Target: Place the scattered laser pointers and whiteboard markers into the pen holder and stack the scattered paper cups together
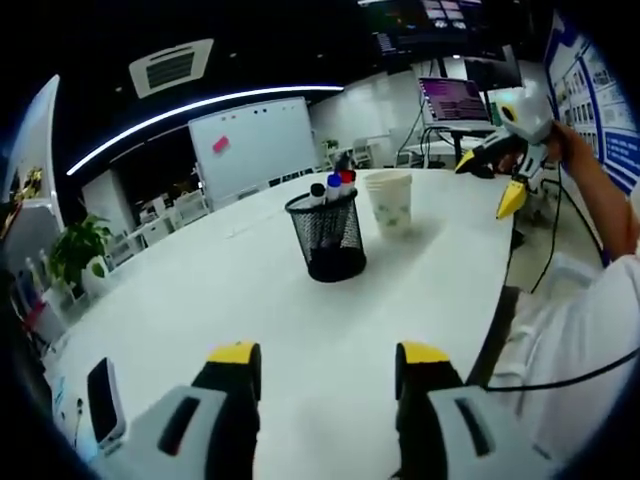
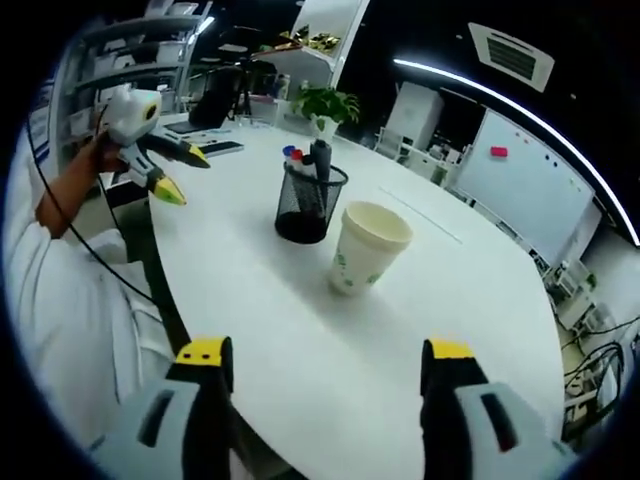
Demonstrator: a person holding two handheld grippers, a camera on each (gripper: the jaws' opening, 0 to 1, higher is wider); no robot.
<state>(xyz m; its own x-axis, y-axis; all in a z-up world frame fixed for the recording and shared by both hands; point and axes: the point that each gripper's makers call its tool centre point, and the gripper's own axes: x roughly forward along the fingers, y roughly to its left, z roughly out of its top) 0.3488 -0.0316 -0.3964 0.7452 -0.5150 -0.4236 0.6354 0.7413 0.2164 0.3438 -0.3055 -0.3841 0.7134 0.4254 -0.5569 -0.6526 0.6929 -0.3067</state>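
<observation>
- Office worktop [image 1: 300, 320] is looking tidied: markers [image 1: 333, 187] sitting in pen holder [image 1: 328, 235], cups [image 2: 368, 248] stacked beside it.
- Left gripper [image 1: 328, 365] and right gripper [image 2: 328, 362] are hanging spread, empty.
- Risk: a careless sweep tipping cups or holder.

Loads of bare worktop [image 1: 300, 330] all round; just the pen holder [image 1: 327, 236] and stacked paper cups [image 1: 390, 200] in the way.

the counter [image 1: 250, 290] is white. the pen holder [image 1: 326, 235] is black mesh. marker caps [image 1: 340, 180] are red and blue. the paper cups [image 2: 365, 250] are cream with green print. each tool [image 1: 325, 375] has yellow tips.
</observation>
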